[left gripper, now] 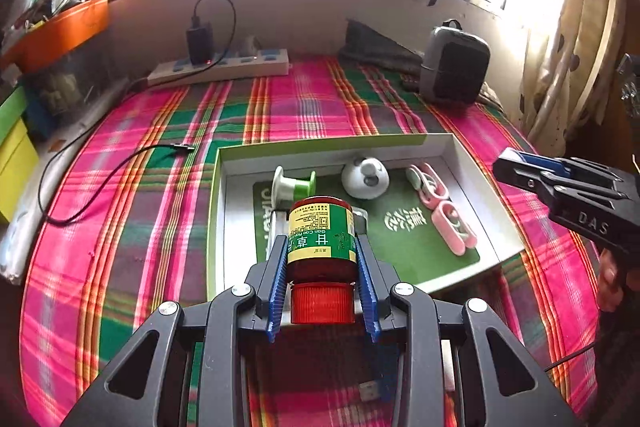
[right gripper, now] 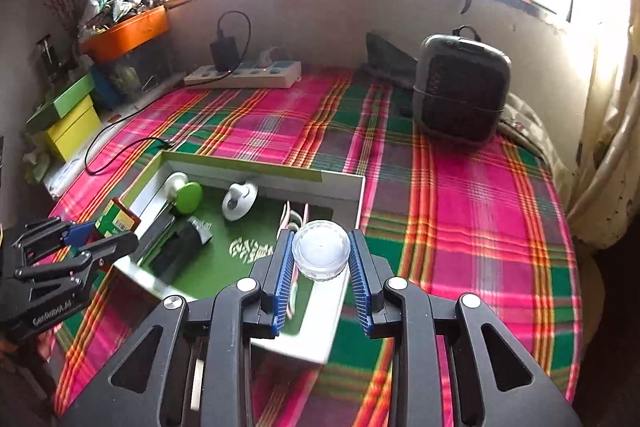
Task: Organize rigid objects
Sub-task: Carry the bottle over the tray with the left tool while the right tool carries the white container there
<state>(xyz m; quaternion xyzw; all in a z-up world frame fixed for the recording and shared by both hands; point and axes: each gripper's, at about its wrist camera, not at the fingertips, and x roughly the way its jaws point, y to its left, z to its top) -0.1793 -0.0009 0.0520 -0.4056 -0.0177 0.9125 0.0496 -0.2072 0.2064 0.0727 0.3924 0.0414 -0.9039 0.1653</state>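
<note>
A brown medicine bottle (left gripper: pixel 322 239) with a red ribbed cap and a green and yellow label is clenched between the blue ribbed pads of the left gripper (left gripper: pixel 322 259), held above the near edge of a shallow box (left gripper: pixel 472 187). The pads press its sides just above the cap, cap end toward the camera. It looks stiff and light, probably smooth plastic or glass, so a firm hold across the labelled middle seems safest. The label carries Chinese characters and the letters "Gan Cao"; the smaller print is too fine to read.

The right gripper (right gripper: pixel 320 255) is clamped on a small clear round jar (right gripper: pixel 321 254), held over the box's near right corner. The jar looks hard, light and slippery; gripping across its widest part suits it.

Inside the box, on a green liner with white Chinese characters and partly hidden letters, lie a green and white spool (left gripper: pixel 292 183), a white round gadget (left gripper: pixel 366 178) and pink plastic pieces (left gripper: pixel 440 203). The box rests on a pink and green plaid cloth (left gripper: pixel 140 187).

Beyond the box stand a power strip (left gripper: pixel 220 67) and a grey fan heater (left gripper: pixel 454 67). "DAS" is printed on the right gripper's body, and "GenRobot.AI" on the left's.
</note>
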